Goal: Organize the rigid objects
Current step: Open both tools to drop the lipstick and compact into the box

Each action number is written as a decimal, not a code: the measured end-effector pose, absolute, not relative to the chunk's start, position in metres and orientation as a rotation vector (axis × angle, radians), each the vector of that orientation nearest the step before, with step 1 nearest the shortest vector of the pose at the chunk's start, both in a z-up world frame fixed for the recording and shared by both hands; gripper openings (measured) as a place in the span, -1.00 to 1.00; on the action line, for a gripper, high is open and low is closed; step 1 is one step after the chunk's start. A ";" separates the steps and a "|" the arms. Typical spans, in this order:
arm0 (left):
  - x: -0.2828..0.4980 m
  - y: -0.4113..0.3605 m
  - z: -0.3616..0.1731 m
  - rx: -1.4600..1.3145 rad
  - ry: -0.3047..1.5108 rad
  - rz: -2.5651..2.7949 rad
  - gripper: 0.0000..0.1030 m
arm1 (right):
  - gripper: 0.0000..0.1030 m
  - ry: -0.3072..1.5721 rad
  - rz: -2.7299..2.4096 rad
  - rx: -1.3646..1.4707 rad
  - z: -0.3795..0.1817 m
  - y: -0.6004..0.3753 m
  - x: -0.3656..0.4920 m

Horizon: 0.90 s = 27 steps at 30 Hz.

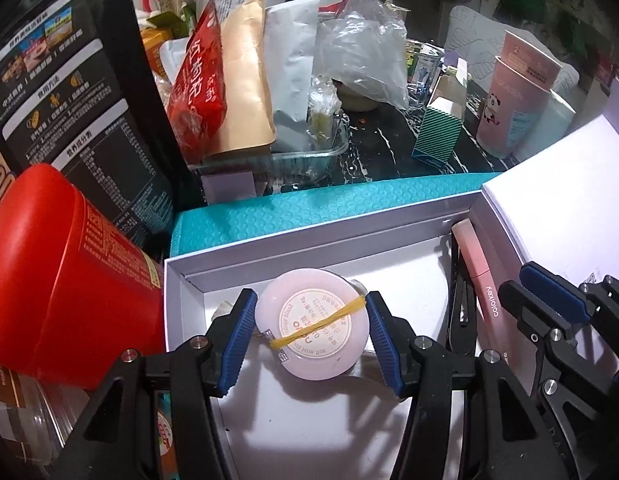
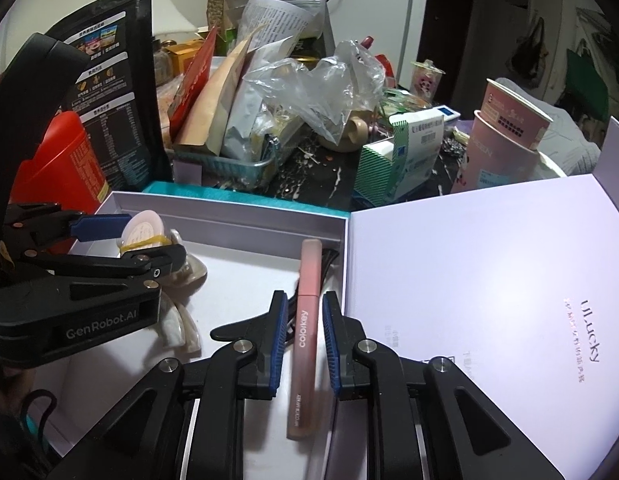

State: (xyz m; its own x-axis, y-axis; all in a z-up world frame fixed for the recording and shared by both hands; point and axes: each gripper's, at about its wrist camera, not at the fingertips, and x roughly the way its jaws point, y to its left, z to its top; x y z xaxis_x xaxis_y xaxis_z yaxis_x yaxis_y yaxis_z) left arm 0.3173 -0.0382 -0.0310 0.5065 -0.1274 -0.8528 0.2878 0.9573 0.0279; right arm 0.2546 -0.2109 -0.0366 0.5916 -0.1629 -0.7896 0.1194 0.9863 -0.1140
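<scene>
Lip gloss tube (image 2: 305,320) labelled "colorkey"

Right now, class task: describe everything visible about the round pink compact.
The round pink compact looks like glossy plastic, with a circular printed label and a yellow rubber band stretched across it. It sits tilted between the left gripper jaws, blue pads on both sides, over the white box.

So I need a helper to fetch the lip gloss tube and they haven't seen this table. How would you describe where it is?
Find the open white box in front of the clutter. Along its right side, beside the opened lid, lies a slim pink tube between the right gripper's blue pads. It alone is long, thin and printed "colorkey".
</scene>
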 end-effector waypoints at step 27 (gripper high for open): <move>0.283 -0.035 0.024 0.130 0.855 -0.191 0.14 | -0.52 0.810 -0.195 -0.048 0.016 -0.220 0.225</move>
State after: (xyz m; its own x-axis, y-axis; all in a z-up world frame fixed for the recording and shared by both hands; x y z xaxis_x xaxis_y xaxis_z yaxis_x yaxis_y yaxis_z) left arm 0.2827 -0.0347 0.0240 0.6403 -0.1149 -0.7595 0.2193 0.9749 0.0374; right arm 0.2251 -0.2197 0.0163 0.6724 -0.1916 -0.7150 0.1552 0.9809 -0.1169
